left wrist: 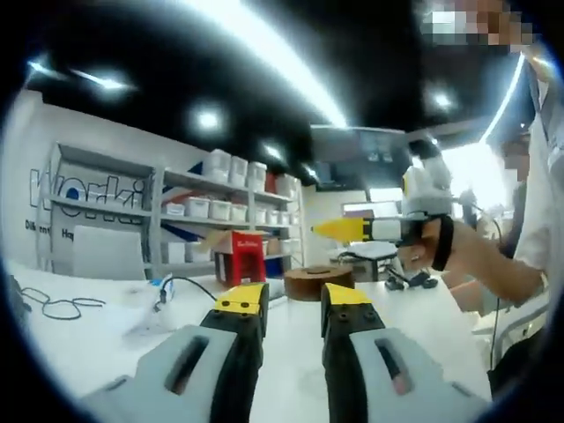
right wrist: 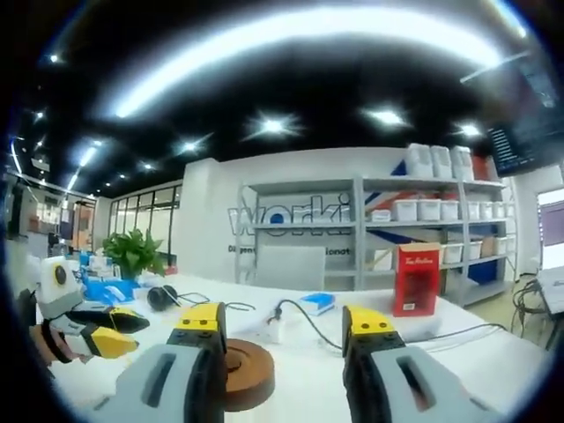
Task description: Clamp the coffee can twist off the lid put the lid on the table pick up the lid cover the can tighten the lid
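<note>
On the white table: the coffee can [right wrist: 245,374] sits as a low, round brown form with its lid on, lying down near the tips of the right gripper's jaws and partly hidden by the left-hand jaw in the right gripper view.
Same can, left gripper view: the coffee can [left wrist: 318,282] lies past the jaw tips, out on the tabletop and touched by neither jaw.
Lid: it looks still seated on the can; I cannot pick out a seam, so this is a judgement.
Right gripper [right wrist: 285,328]: jaws spread wide, nothing between them, raised above the table with the can just off its left jaw; probably poised to come down on it.
Left gripper [left wrist: 293,302]: jaws parted with a clear gap, empty, aimed towards the can, which suits a clamp on the body while the other tool turns the lid.
Right gripper seen from the left view: the right gripper [left wrist: 328,230] is held up in a person's hand [left wrist: 434,247], yellow tips pointing across above the can.
Task stage: likely the very start, clamping not yet made.
Table [left wrist: 97,330]: bare white surface near the can gives room to set the lid down.
Red box [right wrist: 416,280]: stands upright well behind the can, near a black cable [right wrist: 304,319].
Shelving [right wrist: 423,220]: white bins along the back wall, well apart from the work.
</note>
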The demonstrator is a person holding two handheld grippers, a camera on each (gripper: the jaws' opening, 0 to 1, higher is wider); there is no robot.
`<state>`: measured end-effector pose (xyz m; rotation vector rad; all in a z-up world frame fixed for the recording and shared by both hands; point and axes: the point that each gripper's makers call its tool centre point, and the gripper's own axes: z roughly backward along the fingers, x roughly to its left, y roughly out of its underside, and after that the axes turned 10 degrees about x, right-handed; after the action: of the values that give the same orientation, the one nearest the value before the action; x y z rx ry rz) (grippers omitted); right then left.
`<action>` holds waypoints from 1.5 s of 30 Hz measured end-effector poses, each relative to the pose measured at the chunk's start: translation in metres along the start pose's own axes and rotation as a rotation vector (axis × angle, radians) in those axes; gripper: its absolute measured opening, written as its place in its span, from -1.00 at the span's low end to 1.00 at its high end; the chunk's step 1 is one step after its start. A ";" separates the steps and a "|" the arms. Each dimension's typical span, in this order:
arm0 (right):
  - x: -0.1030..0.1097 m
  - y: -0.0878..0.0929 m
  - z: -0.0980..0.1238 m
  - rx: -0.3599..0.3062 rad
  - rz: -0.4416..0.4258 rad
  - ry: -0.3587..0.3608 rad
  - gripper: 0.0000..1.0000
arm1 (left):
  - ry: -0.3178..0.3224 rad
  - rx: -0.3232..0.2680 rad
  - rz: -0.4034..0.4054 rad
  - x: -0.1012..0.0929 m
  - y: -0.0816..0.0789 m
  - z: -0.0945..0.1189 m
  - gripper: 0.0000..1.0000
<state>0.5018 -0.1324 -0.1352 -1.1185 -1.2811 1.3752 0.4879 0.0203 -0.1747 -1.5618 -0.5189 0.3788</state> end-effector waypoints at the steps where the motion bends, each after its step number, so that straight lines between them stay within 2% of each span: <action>1: -0.001 0.000 0.001 0.000 -0.002 0.002 -0.09 | -0.006 0.005 0.002 0.001 0.000 0.002 -0.70; 5: -0.003 0.006 0.004 0.011 -0.007 0.006 -0.13 | -0.040 0.030 0.018 0.003 -0.002 0.012 -0.73; 9: -0.006 0.013 0.007 0.026 -0.015 0.009 -0.20 | -0.070 0.031 0.024 0.004 -0.006 0.017 -0.76; 16: -0.014 0.027 0.017 0.041 -0.017 0.025 -0.22 | -0.093 0.053 0.039 -0.001 -0.006 0.022 -0.84; 19: -0.023 0.032 0.022 0.044 -0.007 0.049 -0.29 | -0.092 0.040 0.060 -0.003 -0.008 0.024 -0.84; 23: -0.029 0.039 0.027 0.058 -0.017 0.055 -0.28 | -0.093 0.042 0.061 -0.007 -0.006 0.024 -0.84; 33: -0.026 0.058 0.038 0.090 -0.025 0.051 -0.32 | -0.100 0.077 0.084 -0.018 0.009 0.026 -0.89; 39: -0.025 0.078 0.047 0.130 -0.045 0.060 -0.63 | -0.111 0.095 0.095 -0.021 0.021 0.032 -0.89; 45: -0.022 0.091 0.051 0.160 -0.048 0.058 -0.60 | -0.121 0.130 0.114 -0.025 0.036 0.033 -0.89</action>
<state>0.4515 -0.1654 -0.2235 -1.0048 -1.1283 1.3747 0.4530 0.0339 -0.2142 -1.4520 -0.4893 0.5861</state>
